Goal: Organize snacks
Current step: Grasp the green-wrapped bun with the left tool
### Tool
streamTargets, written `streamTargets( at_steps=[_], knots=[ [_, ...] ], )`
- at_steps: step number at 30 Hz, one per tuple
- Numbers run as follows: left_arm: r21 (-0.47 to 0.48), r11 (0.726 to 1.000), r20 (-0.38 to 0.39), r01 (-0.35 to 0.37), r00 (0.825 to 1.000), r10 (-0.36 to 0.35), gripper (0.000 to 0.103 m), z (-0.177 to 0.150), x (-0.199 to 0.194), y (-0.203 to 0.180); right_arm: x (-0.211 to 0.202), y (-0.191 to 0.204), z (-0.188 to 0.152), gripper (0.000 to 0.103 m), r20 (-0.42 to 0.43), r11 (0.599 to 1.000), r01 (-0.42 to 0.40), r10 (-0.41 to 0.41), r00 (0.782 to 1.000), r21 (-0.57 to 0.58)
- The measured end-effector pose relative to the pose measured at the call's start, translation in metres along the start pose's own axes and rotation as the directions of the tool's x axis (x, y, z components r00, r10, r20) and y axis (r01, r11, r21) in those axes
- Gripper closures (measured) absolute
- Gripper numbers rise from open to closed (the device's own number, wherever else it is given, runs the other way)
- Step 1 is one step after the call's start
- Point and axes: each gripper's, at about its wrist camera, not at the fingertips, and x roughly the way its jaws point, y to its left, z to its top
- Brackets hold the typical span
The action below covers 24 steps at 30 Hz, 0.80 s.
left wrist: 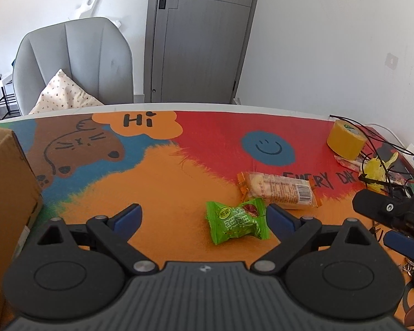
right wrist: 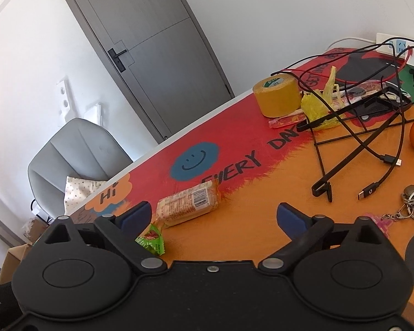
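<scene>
A crinkly green candy lies on the orange part of the printed surface, low and right of centre in the left view, just left of the left gripper's right fingertip. Just above it rests a glossy oblong biscuit pack. A cardboard box stands at the left edge; its contents are hidden. Both the left gripper's and the right gripper's jaws gape wide, empty.

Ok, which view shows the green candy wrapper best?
Left wrist: the green candy wrapper lies whole and unobstructed between the open fingers. In the right wrist view it is partly hidden behind the right gripper's finger.
</scene>
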Motion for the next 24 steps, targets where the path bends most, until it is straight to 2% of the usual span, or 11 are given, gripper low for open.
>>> streamTargets(
  at_steps=[8,12,14,15,16,17,20,24],
  knots=[
    [0.003,1.0,-0.004,0.006,1.0,-0.006,0.007,-0.005,0.023,-0.012,0.015,-0.008,-0.001,0.0,-0.033,1.0,0.011,-0.011,0.999,-0.016],
    [-0.01,1.0,-0.021,0.011,1.0,-0.011,0.012,-0.005,0.034,-0.011,0.024,-0.008,-0.002,0.0,-0.044,1.0,0.01,-0.011,0.999,-0.02],
    [-0.022,0.999,-0.04,0.025,0.999,-0.025,0.028,-0.007,0.037,-0.008,0.027,-0.006,-0.002,0.0,-0.048,1.0,0.011,-0.012,0.999,-0.022],
    [-0.014,1.0,-0.038,0.019,0.999,-0.02,0.04,-0.008,0.037,-0.008,0.029,-0.005,-0.002,0.0,-0.05,1.0,0.008,-0.009,0.999,-0.022],
    [0.008,1.0,-0.03,0.008,1.0,-0.008,0.058,-0.008,0.036,-0.008,0.031,-0.003,-0.003,0.0,-0.053,1.0,0.006,-0.007,0.999,-0.024],
    [0.016,1.0,-0.036,0.004,0.999,-0.003,0.067,-0.008,0.037,-0.007,0.033,-0.001,-0.003,0.0,-0.056,1.0,0.004,-0.005,0.998,-0.03],
    [-0.036,0.999,-0.056,0.029,0.998,-0.031,0.07,-0.003,0.034,0.005,0.04,0.008,-0.004,0.0,-0.06,0.999,-0.003,0.0,0.998,-0.052],
    [-0.036,0.999,-0.028,0.024,0.999,-0.025,0.072,0.0,0.027,0.015,0.05,0.02,-0.006,0.0,-0.071,0.997,-0.001,-0.005,0.997,-0.08]
  ],
)
